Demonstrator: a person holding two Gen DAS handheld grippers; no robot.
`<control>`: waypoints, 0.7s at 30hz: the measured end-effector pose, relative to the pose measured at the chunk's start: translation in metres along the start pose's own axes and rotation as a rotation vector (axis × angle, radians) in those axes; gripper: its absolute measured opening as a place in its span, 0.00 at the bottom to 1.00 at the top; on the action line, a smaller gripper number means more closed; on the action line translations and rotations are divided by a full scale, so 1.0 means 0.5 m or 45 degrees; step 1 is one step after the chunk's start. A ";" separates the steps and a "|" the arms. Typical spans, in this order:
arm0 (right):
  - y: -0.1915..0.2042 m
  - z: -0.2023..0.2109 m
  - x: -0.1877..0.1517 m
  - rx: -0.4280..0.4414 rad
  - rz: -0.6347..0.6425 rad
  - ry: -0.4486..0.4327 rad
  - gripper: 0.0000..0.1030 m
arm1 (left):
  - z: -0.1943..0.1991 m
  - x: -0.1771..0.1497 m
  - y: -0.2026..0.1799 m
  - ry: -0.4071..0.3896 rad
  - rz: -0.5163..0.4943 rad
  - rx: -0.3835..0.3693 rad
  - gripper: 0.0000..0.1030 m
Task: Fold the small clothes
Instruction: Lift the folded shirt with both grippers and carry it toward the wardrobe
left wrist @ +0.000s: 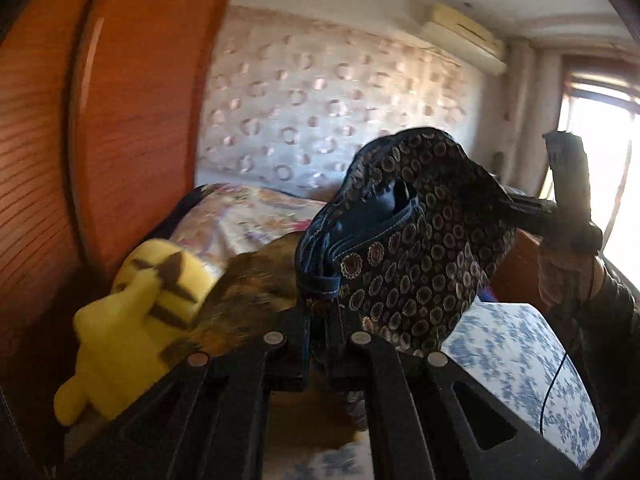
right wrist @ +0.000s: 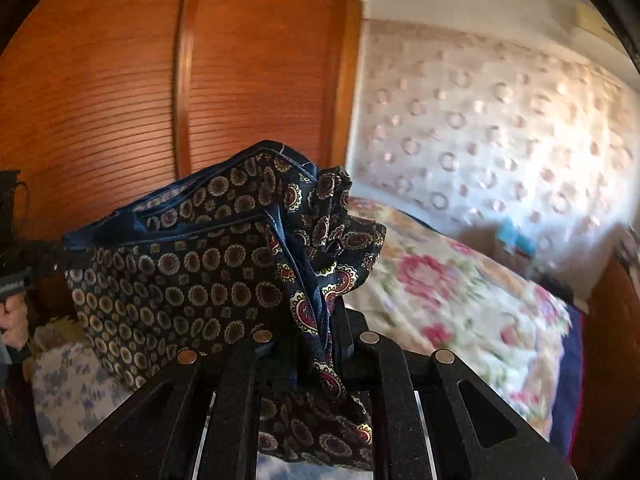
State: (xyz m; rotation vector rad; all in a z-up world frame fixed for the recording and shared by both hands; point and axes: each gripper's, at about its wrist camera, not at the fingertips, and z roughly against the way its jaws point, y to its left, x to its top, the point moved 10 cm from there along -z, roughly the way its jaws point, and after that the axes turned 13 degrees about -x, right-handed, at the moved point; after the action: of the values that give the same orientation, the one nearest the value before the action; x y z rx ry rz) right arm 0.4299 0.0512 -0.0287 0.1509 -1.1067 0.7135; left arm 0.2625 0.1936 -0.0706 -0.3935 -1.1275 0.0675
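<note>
A small dark garment (left wrist: 420,248) with a ring-and-paisley print and navy trim hangs in the air, stretched between both grippers. In the left wrist view my left gripper (left wrist: 320,320) is shut on its lower left edge. My right gripper (left wrist: 516,204) pinches the garment's far right corner there, with a hand (left wrist: 568,272) behind it. In the right wrist view the garment (right wrist: 192,272) spreads to the left, and my right gripper (right wrist: 316,332) is shut on its bunched right edge. The left gripper (right wrist: 16,280) shows at the left border, at the cloth's other end.
Below lies a bed with a blue floral sheet (left wrist: 512,356) and a flowered quilt (right wrist: 460,300). A yellow plush toy (left wrist: 132,320) and a brown furry thing (left wrist: 256,280) lie at the left. A wooden louvred wardrobe (right wrist: 120,100) stands close behind.
</note>
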 end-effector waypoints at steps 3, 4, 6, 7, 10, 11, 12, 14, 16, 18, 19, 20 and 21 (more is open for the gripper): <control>0.060 -0.066 0.037 0.041 0.053 0.009 0.08 | -0.001 -0.036 0.057 0.022 0.042 0.060 0.02; 0.078 -0.086 0.047 0.055 0.065 0.012 0.08 | -0.003 -0.044 0.068 0.026 0.055 0.069 0.02; 0.118 -0.141 0.062 0.081 0.090 0.031 0.08 | -0.002 -0.059 0.098 0.035 0.081 0.086 0.02; 0.138 -0.170 0.067 0.089 0.104 0.044 0.08 | -0.002 -0.067 0.109 0.039 0.093 0.094 0.02; 0.182 -0.240 0.066 0.101 0.145 0.094 0.10 | -0.018 -0.088 0.135 0.067 0.109 0.122 0.02; 0.193 -0.266 0.062 0.094 0.157 0.118 0.13 | -0.022 -0.089 0.140 0.076 0.111 0.131 0.02; 0.198 -0.289 0.058 0.072 0.163 0.137 0.23 | -0.026 -0.095 0.144 0.087 0.110 0.144 0.03; 0.190 -0.312 0.050 0.019 0.133 0.168 0.45 | -0.030 -0.107 0.146 0.102 0.105 0.166 0.04; 0.180 -0.311 0.050 0.008 0.079 0.148 0.55 | -0.027 -0.112 0.146 0.109 0.089 0.196 0.05; 0.177 -0.291 0.029 0.051 0.047 0.149 0.55 | -0.020 -0.109 0.140 0.106 0.070 0.206 0.06; 0.184 -0.283 0.014 0.080 0.045 0.156 0.55 | -0.016 -0.105 0.137 0.103 0.065 0.209 0.07; 0.184 -0.277 0.004 0.098 0.043 0.158 0.55 | -0.010 -0.102 0.134 0.102 0.057 0.215 0.08; 0.189 -0.271 -0.015 0.122 0.041 0.169 0.55 | -0.005 -0.100 0.132 0.103 0.047 0.221 0.08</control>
State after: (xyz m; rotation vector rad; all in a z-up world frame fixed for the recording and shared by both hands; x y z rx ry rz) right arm 0.4752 0.1819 -0.1196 0.1648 -0.9505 0.7945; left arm 0.2525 0.2417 -0.1371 -0.2601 -1.0260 0.1791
